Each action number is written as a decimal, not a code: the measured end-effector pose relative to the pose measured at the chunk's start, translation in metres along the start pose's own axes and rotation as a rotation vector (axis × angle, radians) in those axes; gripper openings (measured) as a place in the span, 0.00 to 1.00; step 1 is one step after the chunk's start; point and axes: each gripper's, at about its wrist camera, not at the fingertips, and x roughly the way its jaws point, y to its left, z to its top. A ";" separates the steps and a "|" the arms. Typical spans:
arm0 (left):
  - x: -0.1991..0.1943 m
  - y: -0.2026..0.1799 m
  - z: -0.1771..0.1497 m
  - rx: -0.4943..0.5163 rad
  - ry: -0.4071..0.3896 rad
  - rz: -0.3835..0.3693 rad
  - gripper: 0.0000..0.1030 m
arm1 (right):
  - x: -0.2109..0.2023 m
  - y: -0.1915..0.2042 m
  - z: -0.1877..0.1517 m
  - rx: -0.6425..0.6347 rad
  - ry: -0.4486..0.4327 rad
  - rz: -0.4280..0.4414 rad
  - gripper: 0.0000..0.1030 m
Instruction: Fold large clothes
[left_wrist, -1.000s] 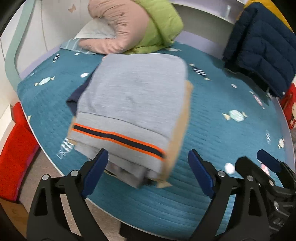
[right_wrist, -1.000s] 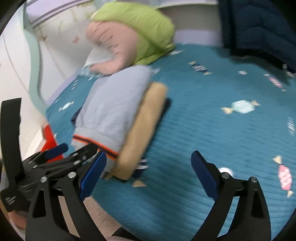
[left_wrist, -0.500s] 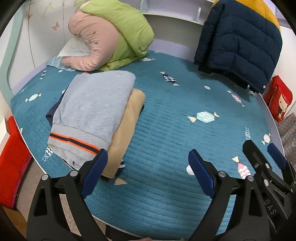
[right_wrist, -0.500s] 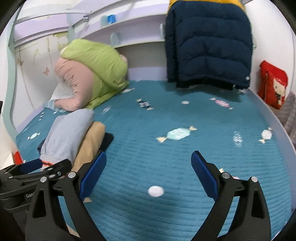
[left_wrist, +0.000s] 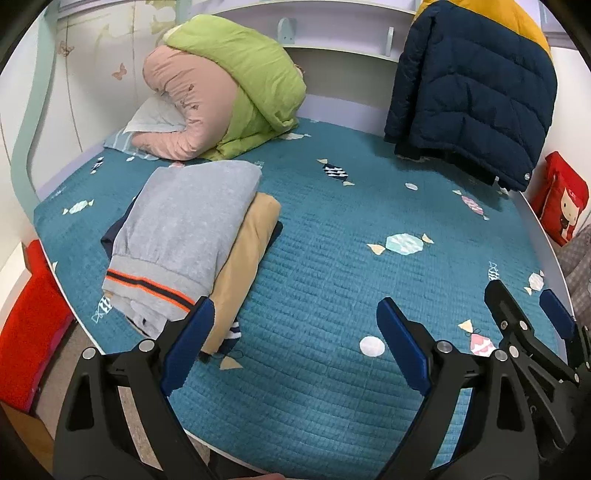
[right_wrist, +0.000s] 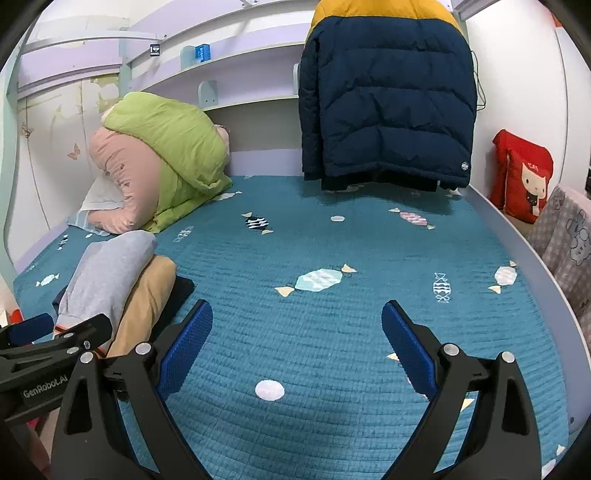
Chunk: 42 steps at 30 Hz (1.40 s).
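Lying: a stack of folded clothes (left_wrist: 184, 243) on the bed (left_wrist: 332, 258), long axis running from the near edge toward the pillows (left_wrist: 221, 103).
Hem: orange-and-navy striped band faces the near edge.
Look: grey sweatshirt (left_wrist: 188, 225) on top, tan garment (left_wrist: 243, 258) beneath, dark navy layer at the bottom.
Left tool (left_wrist: 291, 347): spread wide, empty; stack just beyond its left finger.
Right tool (right_wrist: 295, 343): spread wide, empty; stack off to its left.

I see both views bright, evenly lit indoors, sharp, no motion blur. Strong fisheye bend and black corners at edges. Soft shadow under the hanging jacket (right_wrist: 384, 110) ahead of my tongs. No glare.
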 end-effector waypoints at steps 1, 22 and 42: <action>0.000 0.001 -0.001 -0.005 0.002 0.003 0.87 | 0.000 0.000 0.000 -0.001 0.003 0.006 0.87; -0.007 0.003 -0.007 -0.019 -0.004 0.048 0.87 | -0.002 0.002 -0.001 0.000 -0.003 0.040 0.87; -0.013 0.004 -0.005 -0.009 -0.023 0.059 0.87 | -0.008 0.001 -0.002 -0.001 -0.023 0.038 0.87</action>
